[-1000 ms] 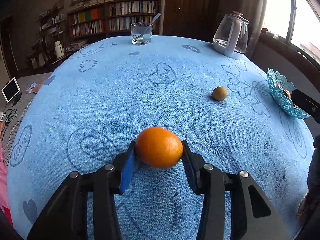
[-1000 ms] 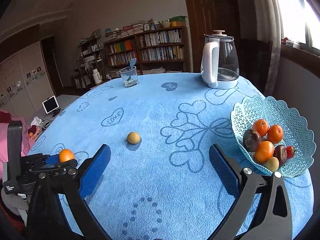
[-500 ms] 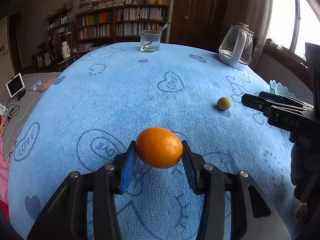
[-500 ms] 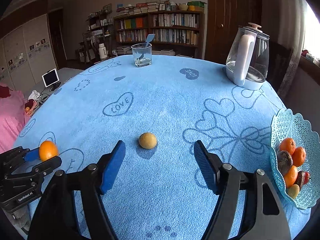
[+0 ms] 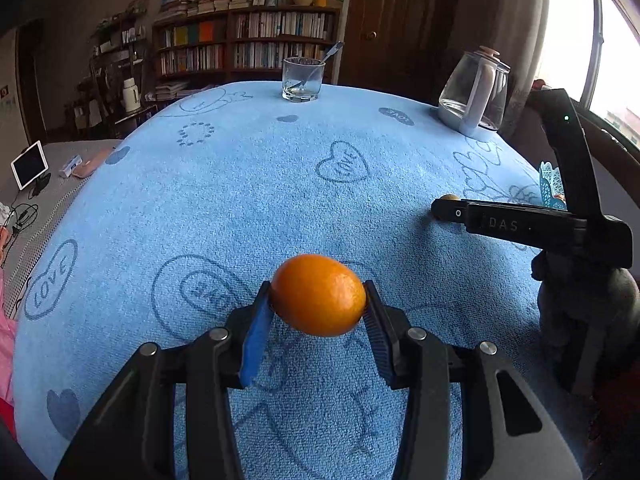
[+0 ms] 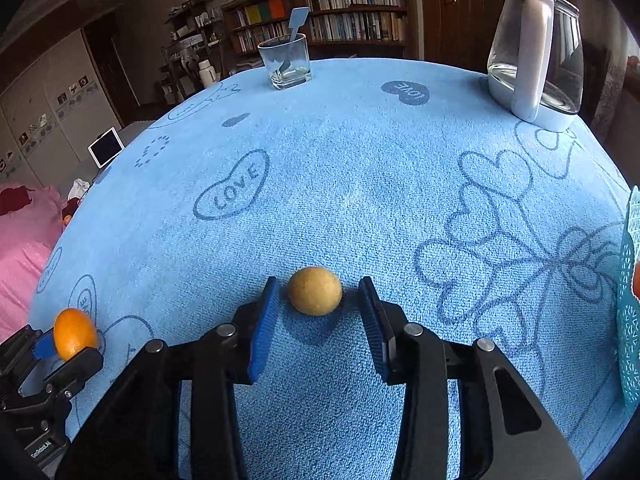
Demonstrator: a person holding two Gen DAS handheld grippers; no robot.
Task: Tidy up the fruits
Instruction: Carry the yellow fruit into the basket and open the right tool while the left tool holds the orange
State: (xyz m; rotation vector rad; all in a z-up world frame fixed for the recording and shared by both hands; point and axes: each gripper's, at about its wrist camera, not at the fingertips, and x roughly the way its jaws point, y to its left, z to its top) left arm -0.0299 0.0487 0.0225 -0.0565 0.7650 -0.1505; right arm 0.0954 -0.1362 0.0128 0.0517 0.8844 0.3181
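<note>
An orange [image 5: 318, 295] hangs just above the blue tablecloth [image 5: 248, 200], with my left gripper [image 5: 317, 288] shut on it; it also shows in the right wrist view as the orange [image 6: 75, 334] at the lower left. A small round yellow-brown fruit [image 6: 315, 290] lies on the cloth between the blue pads of my right gripper [image 6: 317, 286]. Its jaws are closing, and a narrow gap still shows on each side of the fruit. In the left wrist view the right gripper [image 5: 440, 206] almost hides that fruit [image 5: 450, 197]. The turquoise lattice basket [image 6: 630, 300] is at the right edge.
A glass with a spoon [image 6: 285, 62] stands at the table's far edge, and a glass kettle [image 6: 536, 52] at the far right. A white tablet [image 6: 106, 151] sits beyond the table's left edge. Bookshelves fill the background.
My right gripper has swung left and down from beside the basket to the small fruit, and its jaws have narrowed around it. The left gripper stayed put with the orange.
</note>
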